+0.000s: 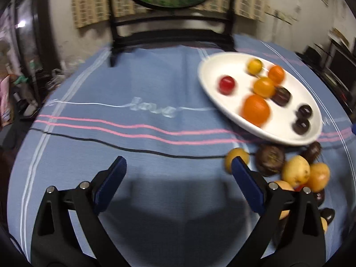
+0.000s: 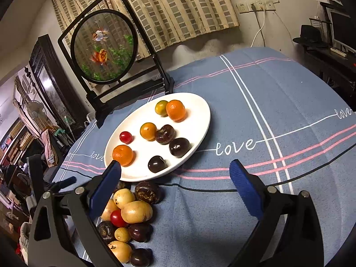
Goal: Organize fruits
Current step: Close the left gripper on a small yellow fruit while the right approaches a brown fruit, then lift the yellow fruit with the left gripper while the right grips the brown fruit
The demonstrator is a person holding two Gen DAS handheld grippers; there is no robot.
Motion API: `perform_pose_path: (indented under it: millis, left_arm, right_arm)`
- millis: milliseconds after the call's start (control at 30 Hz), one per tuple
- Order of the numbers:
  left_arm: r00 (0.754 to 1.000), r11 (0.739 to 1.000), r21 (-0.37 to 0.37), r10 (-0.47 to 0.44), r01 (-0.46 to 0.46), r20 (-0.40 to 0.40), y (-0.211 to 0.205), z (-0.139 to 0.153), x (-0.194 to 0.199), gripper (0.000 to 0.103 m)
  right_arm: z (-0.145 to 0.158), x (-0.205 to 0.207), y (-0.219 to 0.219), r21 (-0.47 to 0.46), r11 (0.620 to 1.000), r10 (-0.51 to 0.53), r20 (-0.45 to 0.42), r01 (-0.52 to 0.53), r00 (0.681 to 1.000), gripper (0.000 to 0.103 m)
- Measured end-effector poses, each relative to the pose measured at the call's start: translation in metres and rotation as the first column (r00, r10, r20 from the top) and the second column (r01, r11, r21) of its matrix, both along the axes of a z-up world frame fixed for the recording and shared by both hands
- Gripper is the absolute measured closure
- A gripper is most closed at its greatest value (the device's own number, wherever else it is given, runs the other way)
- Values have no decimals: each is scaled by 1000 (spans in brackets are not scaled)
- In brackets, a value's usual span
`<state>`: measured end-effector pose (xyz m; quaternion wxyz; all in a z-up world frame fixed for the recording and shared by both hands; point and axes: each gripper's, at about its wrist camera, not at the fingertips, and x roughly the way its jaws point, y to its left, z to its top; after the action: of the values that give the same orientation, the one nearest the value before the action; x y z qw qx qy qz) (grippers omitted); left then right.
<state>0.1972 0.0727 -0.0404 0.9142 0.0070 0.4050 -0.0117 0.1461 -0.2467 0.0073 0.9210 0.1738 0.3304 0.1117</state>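
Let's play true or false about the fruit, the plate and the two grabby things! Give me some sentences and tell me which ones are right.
1. The small red cherry tomato lies on the oval white plate. True.
2. The left hand-held gripper holds a fruit. False: it is open and holds nothing.
3. A pile of yellow and dark fruits lies on the blue striped tablecloth beside the plate. True.
4. The right hand-held gripper is shut. False: its jaws stand wide apart.
5. The plate holds only oranges. False: dark round fruits lie there too.
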Motion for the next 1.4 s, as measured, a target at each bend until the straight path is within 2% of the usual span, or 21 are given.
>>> perform_pose_path:
  millis: [100,167,333,433,500,567,733,900,1067,1133,1200,1300,1400]
  left_arm:
    - [999,999,-48,24,-22,40,9,7,-5,6]
    - [998,999,-48,-4,6,61,1,10,-6,6]
    - [994,993,35,-110,109,14,-34,-7,-2,10]
    - [985,983,59,-173,174,-17,-50,-14,0,25]
    - [978,978,50,-201,204,-48,-56,-20,5,41]
    - [973,975,13,-221,222,-62,-57,-23,9,49]
    - [972,974,-3,-227,227,-61,-57,-26,14,54]
    - [968,969,-11,-246,246,-55,-61,-25,16,71]
    - [968,969,-45,-247,245,-53,-56,-24,14,75]
    - [969,969,-51,-242,240,-53,-55,-24,14,75]
    - [970,970,-60,-237,234,-53,-53,-23,14,75]
    - [971,971,-68,-232,228,-54,-53,-24,14,75]
    - [972,972,-62,-231,227,-53,-54,-24,14,75]
  right_arm:
    - [0,0,0,2,1000,1,0,-1,1000,5]
    - [0,0,0,4,1000,3,3,-3,1000,5]
    - [0,-1,0,1,1000,-3,10,3,1000,5]
    - [1,-2,1,-4,1000,-2,18,2,1000,5]
    - [1,-2,2,-6,1000,1,18,0,1000,5]
    - [1,-2,2,-4,1000,4,15,-4,1000,5]
    - [2,-2,5,-12,1000,15,15,-14,1000,5]
    - [-1,-1,9,-30,999,27,1,-27,1000,5]
    - [-13,7,17,-14,995,99,-71,-100,993,5]
    - [-23,12,20,33,989,146,-115,-143,983,14]
    - [-33,18,24,79,981,187,-159,-177,969,30]
    - [-43,24,27,145,968,230,-200,-203,952,38]
    - [-45,27,35,163,960,259,-207,-228,943,41]
